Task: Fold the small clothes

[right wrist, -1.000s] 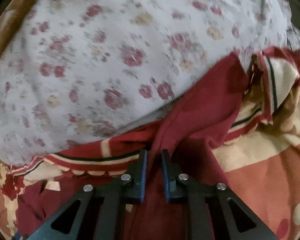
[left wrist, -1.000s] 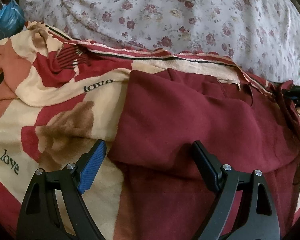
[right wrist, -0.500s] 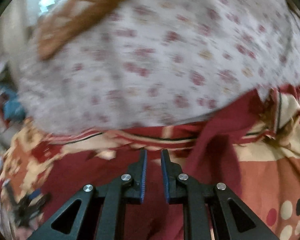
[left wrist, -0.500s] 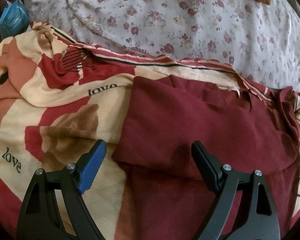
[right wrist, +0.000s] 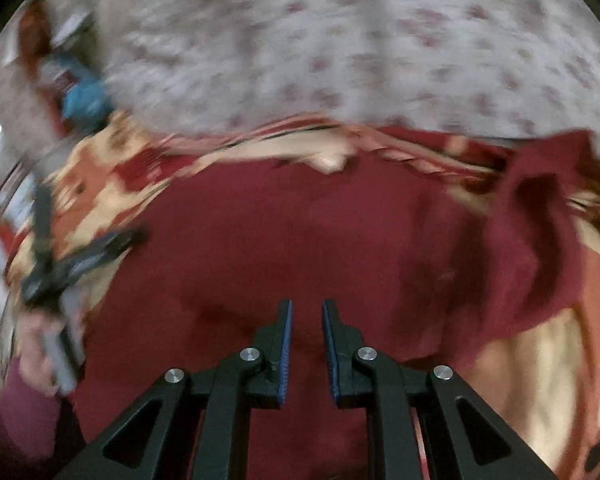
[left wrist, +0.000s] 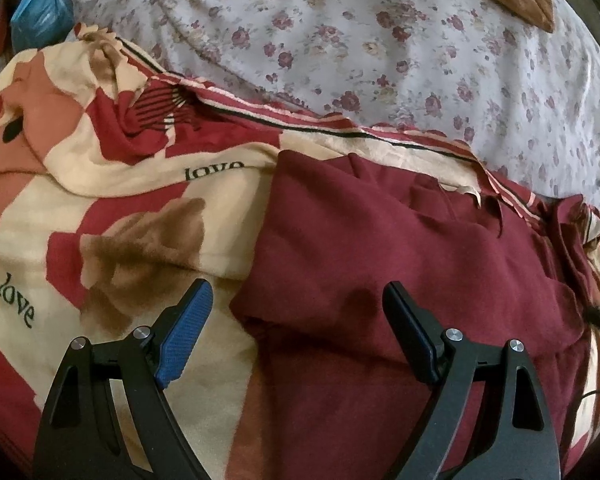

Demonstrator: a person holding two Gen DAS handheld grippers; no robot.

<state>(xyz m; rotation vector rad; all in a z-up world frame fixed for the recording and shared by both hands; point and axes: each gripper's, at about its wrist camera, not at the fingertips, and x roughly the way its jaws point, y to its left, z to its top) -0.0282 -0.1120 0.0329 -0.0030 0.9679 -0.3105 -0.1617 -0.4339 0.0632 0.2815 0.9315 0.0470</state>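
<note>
Left wrist view: your left gripper [left wrist: 298,300] hangs with jaws spread wide and empty over the maroon garment [left wrist: 400,264], which lies on the patterned blanket [left wrist: 100,208] below the floral sheet [left wrist: 360,40].

Right wrist view, blurred: your right gripper [right wrist: 307,308] shows a narrow gap between its fingers, nothing clamped, above the same garment [right wrist: 300,240].

You are working over a bed [left wrist: 440,60] that is wearing a pale floral sheet. A blanket [left wrist: 112,216] in cream, red and orange is lying across its near part, rumpled at the far left and printed with "love" twice. A maroon garment [left wrist: 400,248] is lying on the blanket, spread toward the right, its upper layer folded over. The right view is showing the same garment [right wrist: 300,240] on the blanket [right wrist: 540,356], blurred.
</note>
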